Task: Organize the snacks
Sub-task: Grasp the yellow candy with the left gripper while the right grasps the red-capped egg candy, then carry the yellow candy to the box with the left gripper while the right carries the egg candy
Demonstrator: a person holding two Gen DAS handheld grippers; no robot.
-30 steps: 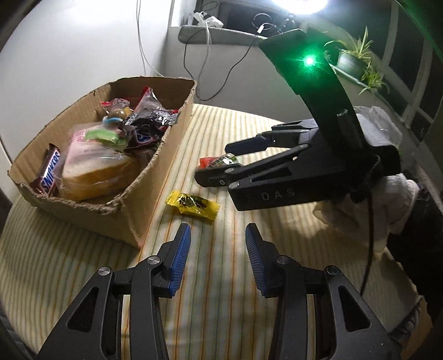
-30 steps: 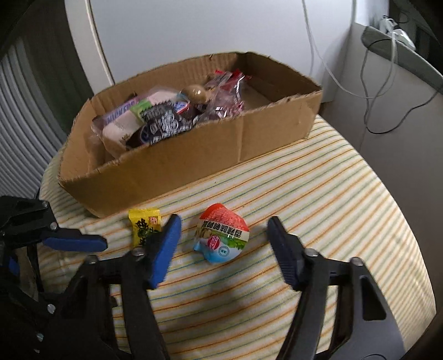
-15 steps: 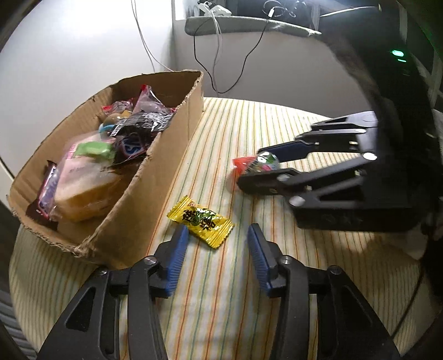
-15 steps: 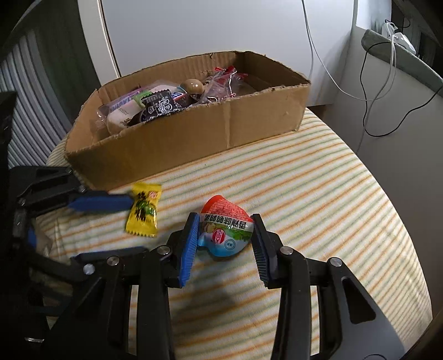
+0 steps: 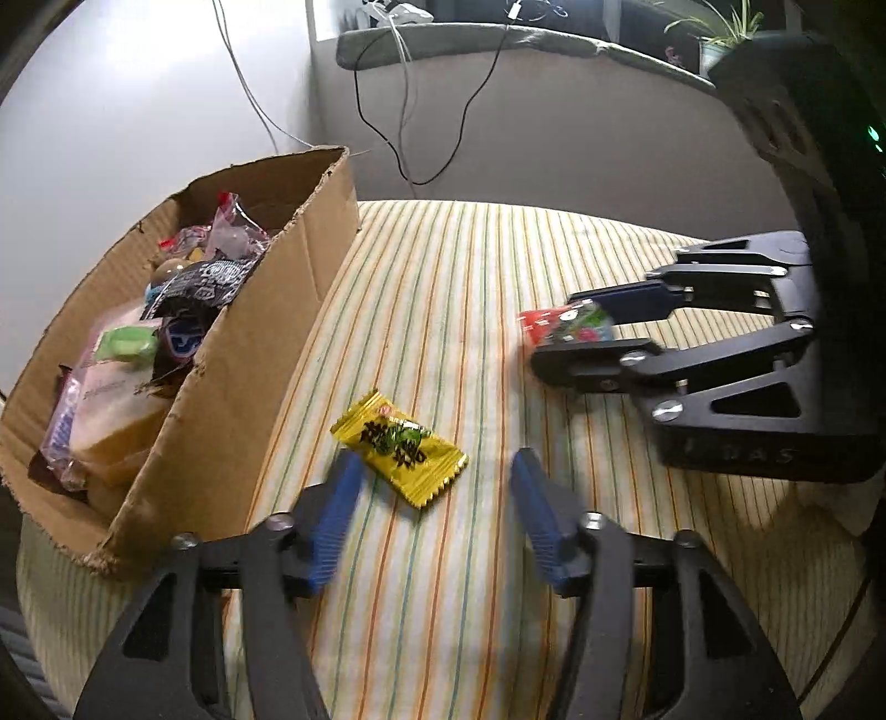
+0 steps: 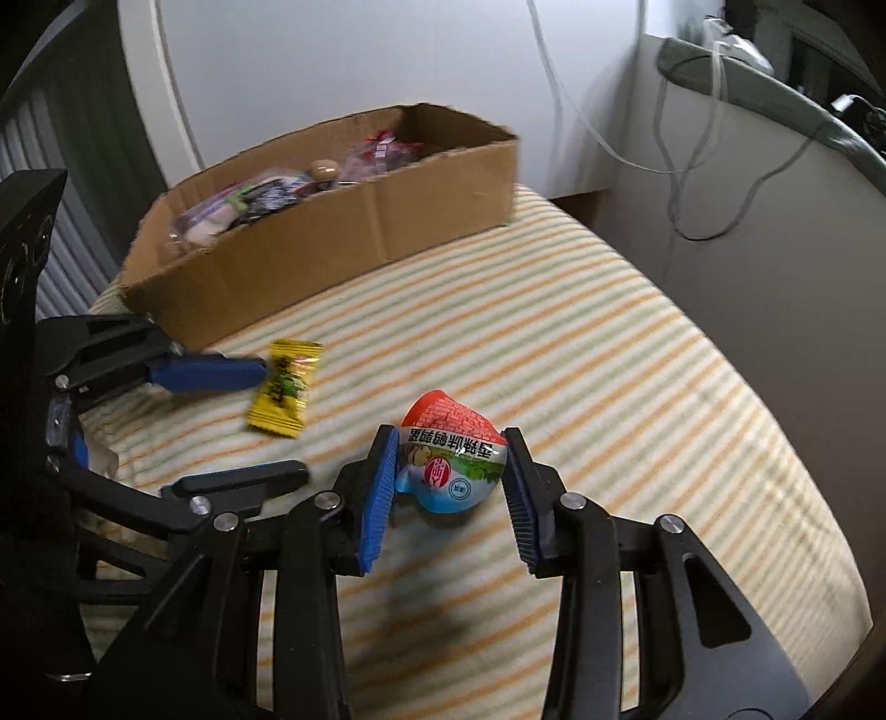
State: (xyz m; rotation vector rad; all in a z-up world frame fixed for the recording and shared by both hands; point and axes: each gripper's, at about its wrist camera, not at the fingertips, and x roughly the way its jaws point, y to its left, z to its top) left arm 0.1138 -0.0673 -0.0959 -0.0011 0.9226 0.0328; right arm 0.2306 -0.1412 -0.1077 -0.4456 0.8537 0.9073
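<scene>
Jaws of the left gripper gape around the yellow candy beside the snack-filled cardboard box, while the right gripper clamps the red-topped jelly cup on bare striped cloth.

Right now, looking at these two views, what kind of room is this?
Probably a room in a home, perhaps a bedroom or living corner. A soft yellow-striped cloth surface holds a torn brown cardboard box of assorted snacks, loose charger cables hang down a plain wall, and a potted green plant sits on the ledge.
</scene>
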